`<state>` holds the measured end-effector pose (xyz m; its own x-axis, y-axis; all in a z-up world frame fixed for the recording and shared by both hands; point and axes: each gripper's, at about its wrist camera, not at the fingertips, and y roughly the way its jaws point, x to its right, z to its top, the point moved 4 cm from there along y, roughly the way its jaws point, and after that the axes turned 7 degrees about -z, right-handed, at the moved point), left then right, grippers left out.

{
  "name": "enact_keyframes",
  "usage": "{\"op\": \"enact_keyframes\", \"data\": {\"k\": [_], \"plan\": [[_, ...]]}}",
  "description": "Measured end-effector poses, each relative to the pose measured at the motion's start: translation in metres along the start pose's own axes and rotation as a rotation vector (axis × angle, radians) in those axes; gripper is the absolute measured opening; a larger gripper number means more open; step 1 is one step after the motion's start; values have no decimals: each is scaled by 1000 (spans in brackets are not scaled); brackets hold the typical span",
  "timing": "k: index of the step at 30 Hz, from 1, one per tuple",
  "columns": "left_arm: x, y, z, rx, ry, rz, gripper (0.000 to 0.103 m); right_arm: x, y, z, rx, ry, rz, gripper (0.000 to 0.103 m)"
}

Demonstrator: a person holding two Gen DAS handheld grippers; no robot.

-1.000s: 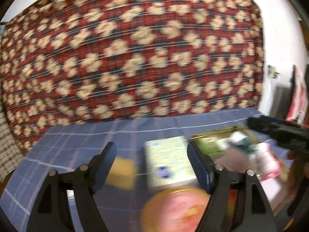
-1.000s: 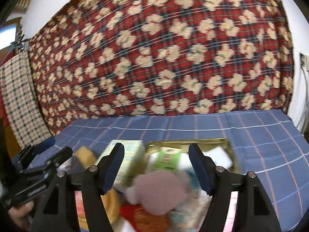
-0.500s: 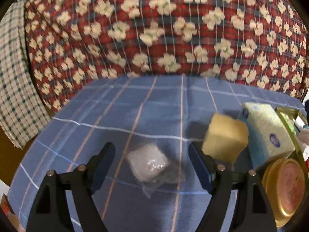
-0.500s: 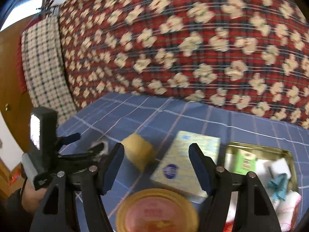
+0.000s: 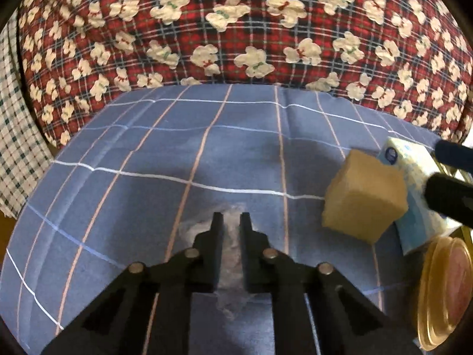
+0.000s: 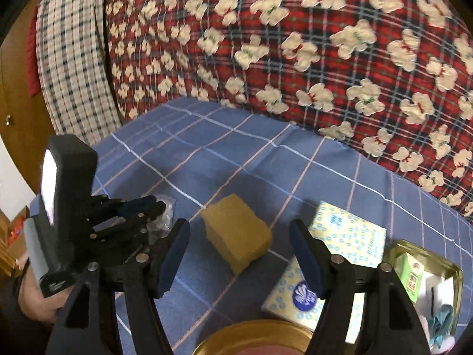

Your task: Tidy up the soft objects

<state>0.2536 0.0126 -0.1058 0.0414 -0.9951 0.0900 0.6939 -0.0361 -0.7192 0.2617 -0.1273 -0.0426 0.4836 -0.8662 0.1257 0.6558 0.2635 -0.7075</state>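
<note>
**Left tongs pinch the clear packet; right tongs wait open**

The left tongs [image 5: 231,222] have just been closing and now stand nearly shut on the packet [image 5: 233,251], a crinkly clear wrap with a pale pad inside, lying on the blue checked worktop [image 5: 207,153]. The right tongs [image 6: 239,254] are wide open and hold nothing; the sponge [image 6: 238,233] sits on the cloth just beyond the gap between them.

Risk: the grip may have caught only loose film. Judged from the thin pinch, a quick lift could let the packet slip out or tear.

In the left view the sponge is at 3 o'clock, touching the tissue pack [image 5: 414,177] behind it, and the gold lid [image 5: 443,290] sits at 4 o'clock; the packet is mostly hidden by the tongs. The right view shows the packet from the side at 9 o'clock and, at 4 o'clock, the gold tin [image 6: 455,269] with its small items, which the left view lacks.
</note>
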Motion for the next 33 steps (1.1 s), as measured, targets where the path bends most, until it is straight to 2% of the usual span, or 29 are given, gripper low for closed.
{"op": "enact_keyframes", "data": {"k": [11,17,21,23,25,28,33], "plan": [[-16,-9,2,54,-78,-10,4,-18,27,5,-109,-115,-33,71],[-19,-12,2,69,-91,-7,4,-26,44,4,-171,-179,-81,71],[-19,-16,2,89,-92,-6,4,-28,50,4,-173,-190,-113,71],[-19,-18,3,101,-90,-7,4,-28,51,4,-177,-184,-123,64],[-19,-20,3,110,-85,-6,4,-30,51,3,-179,-207,-162,48],[-18,-23,4,126,-82,1,4,-29,48,2,-172,-191,-142,41],[-18,-30,4,159,-84,17,4,-31,36,2,-109,-171,-149,37]]}}
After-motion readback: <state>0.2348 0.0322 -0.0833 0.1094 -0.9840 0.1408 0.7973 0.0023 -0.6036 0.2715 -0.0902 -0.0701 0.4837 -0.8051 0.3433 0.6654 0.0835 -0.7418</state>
